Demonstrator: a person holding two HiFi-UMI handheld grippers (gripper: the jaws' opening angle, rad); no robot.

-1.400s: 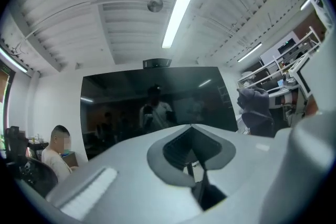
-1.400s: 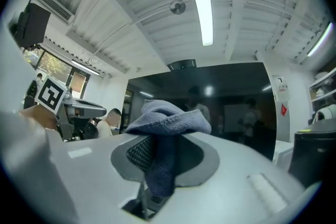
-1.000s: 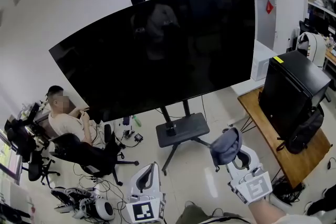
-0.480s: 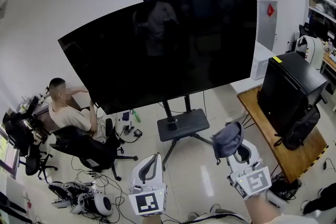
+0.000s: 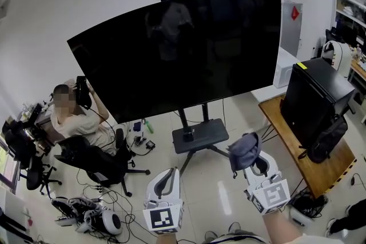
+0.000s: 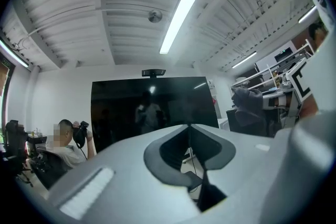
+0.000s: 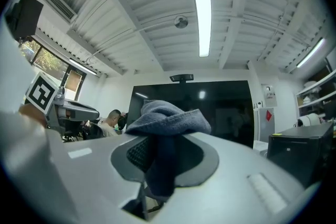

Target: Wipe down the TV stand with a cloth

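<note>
A big black TV is mounted on a wheeled stand whose dark shelf sits low, beneath the screen. My right gripper hangs to the right of that shelf, above the floor, and is shut on a bunched grey cloth. In the right gripper view the cloth drapes over the jaws and hides their tips, with the TV behind. My left gripper is low in the middle, short of the stand, shut with nothing in it. In the left gripper view, the left gripper faces the TV.
A person sits at the left on an office chair, holding a dark headset at head height. Cables and devices litter the floor at the lower left. A black cabinet and a backpack stand on a wooden table at the right.
The right gripper with the cloth drifted slightly left and down; the left gripper shifted a little right. The seated person raised a dark headset to head height.
</note>
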